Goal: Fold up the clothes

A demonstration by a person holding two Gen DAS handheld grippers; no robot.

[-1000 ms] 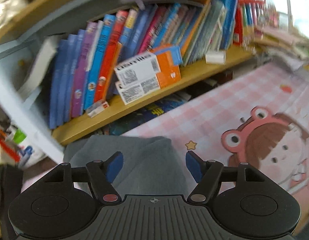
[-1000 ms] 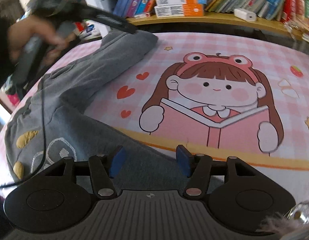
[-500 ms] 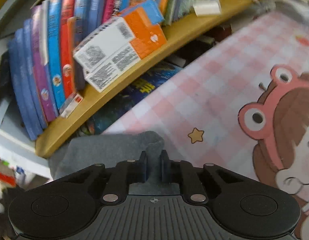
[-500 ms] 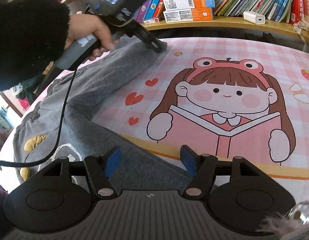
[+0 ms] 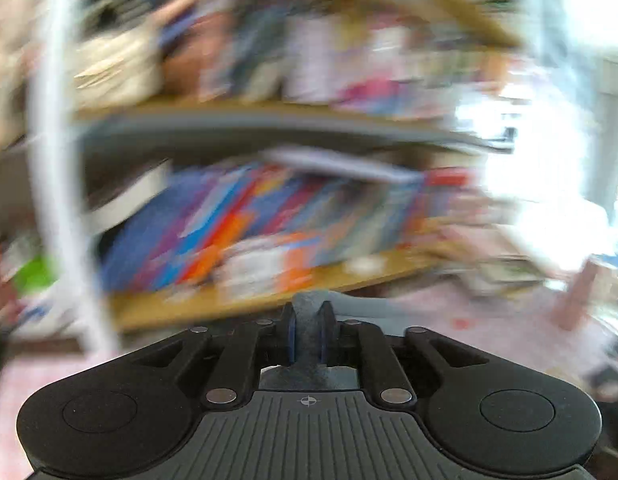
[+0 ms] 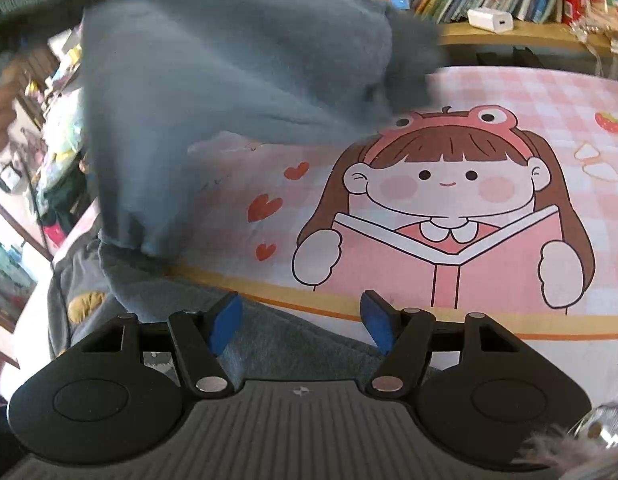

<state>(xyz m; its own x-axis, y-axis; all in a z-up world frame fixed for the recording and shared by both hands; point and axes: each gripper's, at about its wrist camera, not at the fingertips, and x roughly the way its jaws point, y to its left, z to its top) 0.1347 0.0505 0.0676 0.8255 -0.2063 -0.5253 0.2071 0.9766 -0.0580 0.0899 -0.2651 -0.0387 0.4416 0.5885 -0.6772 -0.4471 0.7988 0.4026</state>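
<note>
**Grey sleeve lifted for the fold**

Left wrist view: your left gripper [image 5: 308, 334] pinches a ridge of the grey garment [image 5: 309, 344] between its jaws, though they are easing apart, so firm up before the cloth slips. Beyond the jaws the bookshelf [image 5: 269, 292] is a blur.

Right wrist view: your right gripper [image 6: 303, 326] has its jaws spread with nothing pinched; grey cloth lies just under and ahead of them. The raised part of the garment hangs above and left of the jaws, over the pink cartoon-print surface [image 6: 509, 92]. Carry it across evenly, and pin the lower edge with the right jaws so the body does not drag.
</note>
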